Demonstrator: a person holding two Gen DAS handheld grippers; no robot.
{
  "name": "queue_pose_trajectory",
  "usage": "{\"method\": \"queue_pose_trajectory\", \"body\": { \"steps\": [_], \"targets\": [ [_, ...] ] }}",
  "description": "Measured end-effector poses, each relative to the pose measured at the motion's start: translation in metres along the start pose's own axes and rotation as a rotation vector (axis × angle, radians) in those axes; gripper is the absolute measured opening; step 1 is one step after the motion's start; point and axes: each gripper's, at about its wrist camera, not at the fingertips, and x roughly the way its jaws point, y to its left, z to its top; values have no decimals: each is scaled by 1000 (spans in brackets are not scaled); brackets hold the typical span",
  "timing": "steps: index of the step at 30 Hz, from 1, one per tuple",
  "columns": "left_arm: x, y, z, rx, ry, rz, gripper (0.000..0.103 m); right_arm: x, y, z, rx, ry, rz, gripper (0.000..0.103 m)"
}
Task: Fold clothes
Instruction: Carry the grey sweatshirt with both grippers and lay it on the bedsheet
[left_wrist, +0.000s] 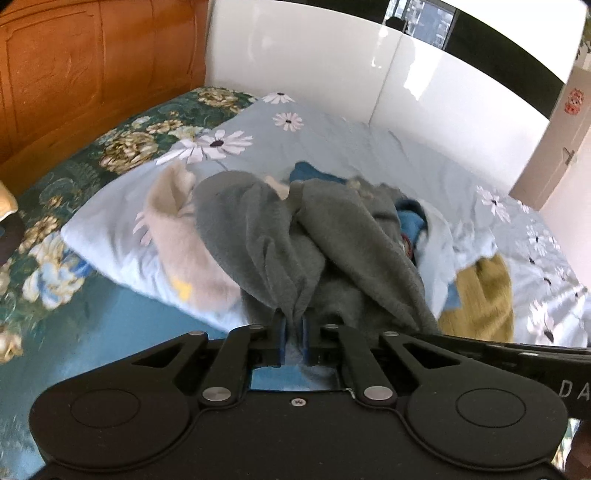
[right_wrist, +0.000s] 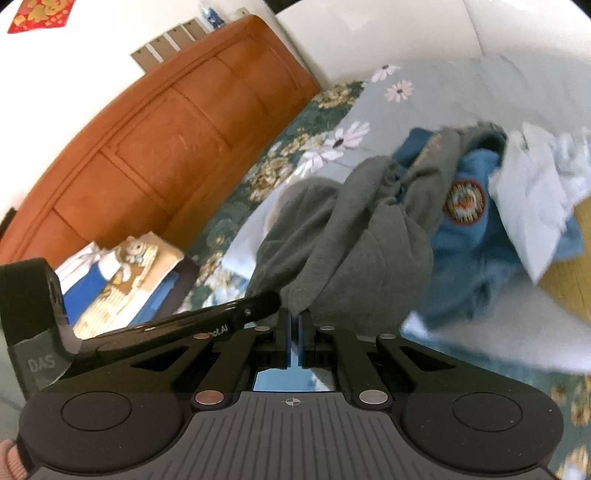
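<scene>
The left gripper (left_wrist: 294, 325) is pinched tight on a fold of the soft grey fleece garment (left_wrist: 295, 236), and the right gripper (right_wrist: 294, 321) is likewise closed on another edge of that same grey cloth (right_wrist: 343, 240), so the garment hangs bunched between the two, close together above the bed. Beneath and behind it, on the pale blue daisy-print quilt (left_wrist: 332, 136), lie a cream fluffy garment (left_wrist: 173, 229), a blue sweater with a round embroidered badge (right_wrist: 465, 221), a white cloth (right_wrist: 528, 206) and a mustard-yellow knit (left_wrist: 487, 291). A carved orange-brown wooden headboard (right_wrist: 147, 147) stands at the bed's end.
</scene>
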Motion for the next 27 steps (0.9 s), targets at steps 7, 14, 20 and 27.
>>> {"method": "queue_pose_trajectory", "body": {
  "steps": [7, 14, 20, 27],
  "targets": [
    [-49, -22, -57, 37, 51, 6, 5, -47, 6, -51, 31, 38, -1, 2],
    [-89, -42, -117, 66, 130, 9, 5, -83, 12, -108, 20, 116, 16, 2],
    [-114, -60, -166, 111, 168, 29, 5, -121, 10, -160, 25, 167, 28, 2],
    [-137, -77, -216, 155, 208, 51, 5, -153, -12, -203, 43, 205, -26, 2]
  ]
}}
